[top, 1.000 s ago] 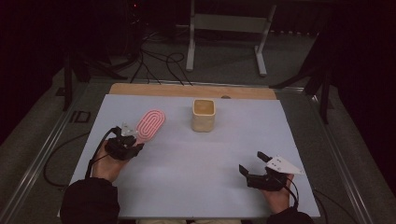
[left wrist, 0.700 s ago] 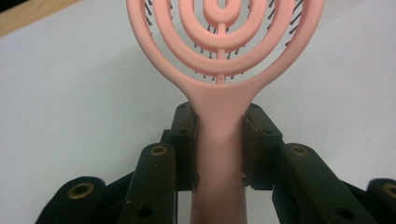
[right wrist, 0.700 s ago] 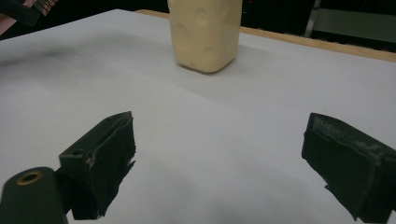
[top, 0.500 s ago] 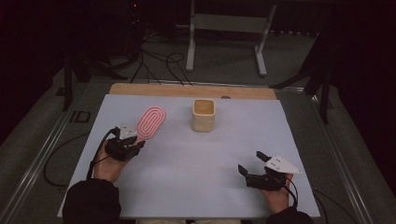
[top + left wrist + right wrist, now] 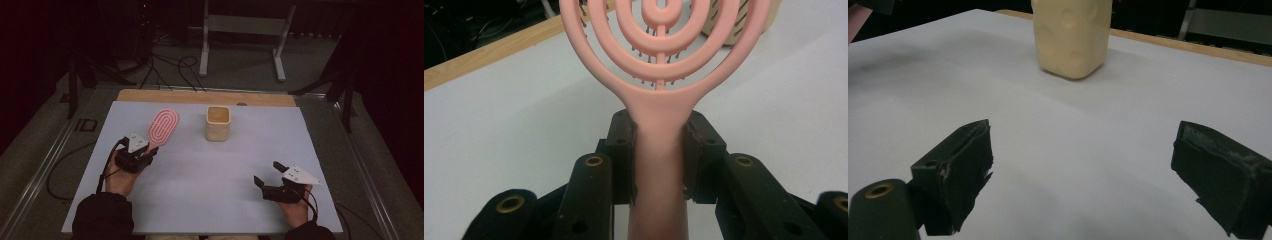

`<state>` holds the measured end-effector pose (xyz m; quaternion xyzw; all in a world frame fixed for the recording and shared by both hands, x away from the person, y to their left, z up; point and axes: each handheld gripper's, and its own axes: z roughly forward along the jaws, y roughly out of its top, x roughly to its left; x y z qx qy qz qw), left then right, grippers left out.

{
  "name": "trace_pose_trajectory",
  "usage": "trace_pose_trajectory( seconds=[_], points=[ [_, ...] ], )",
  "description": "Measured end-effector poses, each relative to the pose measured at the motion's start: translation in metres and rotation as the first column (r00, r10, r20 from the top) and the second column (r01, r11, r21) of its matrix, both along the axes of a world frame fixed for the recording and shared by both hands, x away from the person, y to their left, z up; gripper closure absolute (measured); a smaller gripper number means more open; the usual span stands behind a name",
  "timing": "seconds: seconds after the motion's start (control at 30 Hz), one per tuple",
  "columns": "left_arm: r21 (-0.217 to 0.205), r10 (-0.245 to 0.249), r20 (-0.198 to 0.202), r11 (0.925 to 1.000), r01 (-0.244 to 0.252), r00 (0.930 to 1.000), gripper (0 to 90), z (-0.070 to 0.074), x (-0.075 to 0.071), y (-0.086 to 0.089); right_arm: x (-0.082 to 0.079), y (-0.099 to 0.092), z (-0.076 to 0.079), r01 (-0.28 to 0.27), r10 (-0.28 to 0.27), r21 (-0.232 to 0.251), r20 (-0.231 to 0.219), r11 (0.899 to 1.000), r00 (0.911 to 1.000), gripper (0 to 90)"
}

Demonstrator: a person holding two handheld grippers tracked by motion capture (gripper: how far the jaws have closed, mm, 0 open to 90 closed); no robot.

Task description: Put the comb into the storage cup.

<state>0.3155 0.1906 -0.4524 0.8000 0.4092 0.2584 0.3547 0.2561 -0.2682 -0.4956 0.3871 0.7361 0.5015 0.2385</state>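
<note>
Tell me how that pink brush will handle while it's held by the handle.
The pink brush probably stays stiff: its ringed head juts from the left gripper without sagging. Its open-ringed head looks light. The smooth handle might twist between the pads.

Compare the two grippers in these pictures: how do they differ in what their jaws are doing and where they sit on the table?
The left gripper is shut on the pink brush, clamping its handle; the right gripper stands open with nothing between its jaws. The left gripper sits at the table's left, close to the brush; the right sits near the front right, apart from the cream cup. Both are black and hand-held.
</note>
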Motion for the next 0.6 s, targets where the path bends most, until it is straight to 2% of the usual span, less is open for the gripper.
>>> trace_pose_trajectory(
  seconds=[0.47, 0.6],
  points=[
    [0.008, -0.012, 0.036, 0.9999, 0.012, 0.9993, 70.0, -0.002, -0.002, -0.017, 0.004, 0.003, 0.004, -0.001, 0.001, 0.028, -0.015, 1.000, 0.9999, 8.0],
    [0.000, -0.014, 0.054, 0.9999, 0.014, 0.9985, 70.0, -0.001, -0.004, -0.022, 0.005, 0.003, 0.008, -0.010, 0.011, 0.055, -0.019, 0.998, 0.9998, 7.9]
  ],
)
